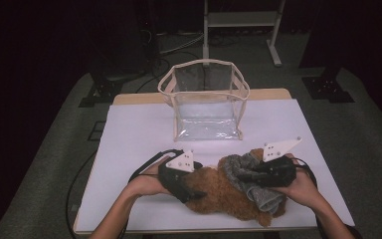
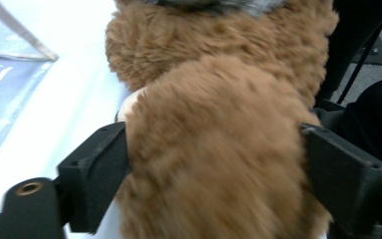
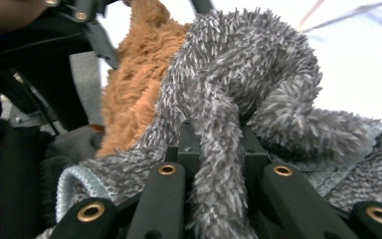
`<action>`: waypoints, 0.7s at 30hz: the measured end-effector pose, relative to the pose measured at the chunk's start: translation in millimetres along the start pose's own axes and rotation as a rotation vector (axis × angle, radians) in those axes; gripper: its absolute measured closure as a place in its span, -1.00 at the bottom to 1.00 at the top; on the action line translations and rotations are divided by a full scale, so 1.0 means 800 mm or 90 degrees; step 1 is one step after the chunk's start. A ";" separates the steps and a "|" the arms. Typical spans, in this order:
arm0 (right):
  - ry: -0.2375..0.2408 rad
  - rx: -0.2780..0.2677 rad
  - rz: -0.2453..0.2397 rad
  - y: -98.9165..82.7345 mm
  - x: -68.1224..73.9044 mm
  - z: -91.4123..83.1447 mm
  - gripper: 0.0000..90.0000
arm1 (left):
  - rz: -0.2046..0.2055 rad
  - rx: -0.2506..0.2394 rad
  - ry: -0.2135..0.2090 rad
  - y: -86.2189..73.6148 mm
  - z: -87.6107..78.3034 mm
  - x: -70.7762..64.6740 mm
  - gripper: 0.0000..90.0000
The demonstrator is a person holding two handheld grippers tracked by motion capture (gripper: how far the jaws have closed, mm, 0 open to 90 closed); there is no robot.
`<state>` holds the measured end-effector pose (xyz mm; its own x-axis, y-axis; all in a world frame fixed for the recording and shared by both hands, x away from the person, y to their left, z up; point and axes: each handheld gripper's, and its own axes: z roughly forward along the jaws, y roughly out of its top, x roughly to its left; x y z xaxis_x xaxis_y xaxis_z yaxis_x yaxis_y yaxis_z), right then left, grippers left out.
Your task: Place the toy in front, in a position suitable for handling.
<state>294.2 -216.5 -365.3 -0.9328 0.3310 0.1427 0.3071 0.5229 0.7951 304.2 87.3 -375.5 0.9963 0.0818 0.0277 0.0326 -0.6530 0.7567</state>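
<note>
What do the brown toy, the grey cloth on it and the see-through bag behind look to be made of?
Brown toy: plush, likely synthetic; long, fuzzy tan pile.
Grey cloth: looks like chenille or fuzzy knit; spiky flecked fibres, pale blue edge trim.
See-through bag: clear glossy soft plastic, probably vinyl; it shows glare and wrinkles, with beige binding, seemingly fabric, along its rim and edges.

The brown plush toy (image 1: 219,191) is shaggy, matt fleece, and the grey cloth (image 1: 251,179) on it is bristly terry-type fabric. The clear bag (image 1: 205,99) looks like glossy plastic with cream fabric trim. Worktop (image 1: 129,144) cover's smooth, matt white.
</note>
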 end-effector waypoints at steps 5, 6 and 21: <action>0.027 -0.002 -0.016 -0.006 0.018 0.000 0.72 | 0.015 0.007 -0.027 0.007 0.023 -0.006 -0.85; 0.028 -0.002 -0.016 -0.006 0.019 -0.001 0.72 | 0.024 0.012 -0.021 0.008 0.029 -0.008 -0.92; 0.002 -0.015 -0.006 -0.007 0.009 -0.008 0.70 | 0.009 0.026 0.028 0.002 0.017 -0.009 -0.76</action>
<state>284.6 -221.7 -364.7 -0.9360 0.3241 0.1371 0.2942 0.5069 0.8102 298.3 75.2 -383.2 0.9923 0.1042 0.0674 0.0224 -0.6849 0.7283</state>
